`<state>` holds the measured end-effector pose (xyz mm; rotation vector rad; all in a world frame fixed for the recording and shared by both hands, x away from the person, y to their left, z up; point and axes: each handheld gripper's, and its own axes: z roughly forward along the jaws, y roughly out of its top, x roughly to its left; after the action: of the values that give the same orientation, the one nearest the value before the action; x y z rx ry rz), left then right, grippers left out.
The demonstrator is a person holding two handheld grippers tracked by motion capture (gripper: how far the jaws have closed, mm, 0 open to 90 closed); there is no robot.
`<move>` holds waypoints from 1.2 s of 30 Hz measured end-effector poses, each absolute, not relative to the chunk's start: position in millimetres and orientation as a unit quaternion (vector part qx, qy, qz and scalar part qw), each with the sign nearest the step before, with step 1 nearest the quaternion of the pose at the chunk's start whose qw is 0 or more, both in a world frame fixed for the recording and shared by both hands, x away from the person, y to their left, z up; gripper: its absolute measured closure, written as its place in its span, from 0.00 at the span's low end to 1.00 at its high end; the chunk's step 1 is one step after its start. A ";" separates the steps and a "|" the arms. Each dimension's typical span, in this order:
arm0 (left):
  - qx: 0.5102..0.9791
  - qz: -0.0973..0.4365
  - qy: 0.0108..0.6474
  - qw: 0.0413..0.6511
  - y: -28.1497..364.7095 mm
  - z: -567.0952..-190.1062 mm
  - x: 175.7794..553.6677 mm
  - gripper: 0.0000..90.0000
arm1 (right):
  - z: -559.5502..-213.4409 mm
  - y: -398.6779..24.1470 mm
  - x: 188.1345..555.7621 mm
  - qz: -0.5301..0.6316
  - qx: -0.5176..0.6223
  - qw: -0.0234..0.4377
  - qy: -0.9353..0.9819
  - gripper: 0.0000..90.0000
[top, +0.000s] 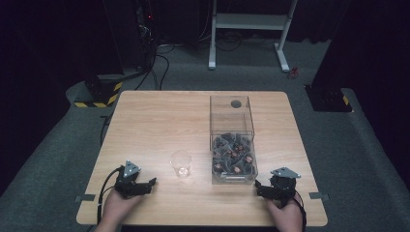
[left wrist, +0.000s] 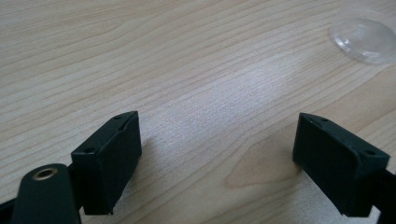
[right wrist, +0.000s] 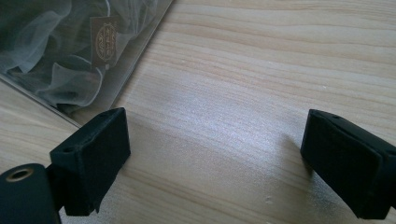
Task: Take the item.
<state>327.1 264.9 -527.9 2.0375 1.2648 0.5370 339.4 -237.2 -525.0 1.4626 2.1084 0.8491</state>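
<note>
A clear plastic cup [top: 181, 164] stands upright near the middle front of the wooden table [top: 159, 121]; its base [left wrist: 363, 39] shows at the top right of the left gripper view. Right of the cup sits a clear box [top: 233, 145] holding several dark sachets with brown labels [right wrist: 56, 51]. My left gripper [top: 151, 185] rests open on the table, front left of the cup, nothing between its fingers [left wrist: 109, 158]. My right gripper [top: 258, 187] rests open at the front right, just in front of the box, with bare wood between its fingers [right wrist: 93, 156].
The table's front edge runs just under both hands. The box is tall, and its far half holds nothing. Beyond the table, on the grey floor, stand a white frame [top: 249, 29] and a yellow-black striped base [top: 99, 92].
</note>
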 end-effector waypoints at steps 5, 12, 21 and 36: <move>0.781 0.206 0.485 0.335 264.8 -527.9 327.2 0.17 | -525.0 -237.1 339.3 0.307 0.529 0.217 0.761 0.09; 0.782 0.208 0.484 0.333 265.4 -527.3 327.6 0.18 | -525.0 -237.1 339.3 0.307 0.528 0.217 0.762 0.09; 0.778 0.199 0.496 0.330 268.2 -524.8 327.8 0.23 | -525.0 -237.1 339.4 0.307 0.527 0.217 0.762 0.09; 0.772 0.205 0.498 0.338 274.3 -521.0 326.7 0.16 | -525.0 -237.2 339.5 0.308 0.524 0.217 0.764 0.09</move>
<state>326.7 274.3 -521.0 2.0118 1.2967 0.5345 339.5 -237.2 -525.0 1.4525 2.1145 0.8521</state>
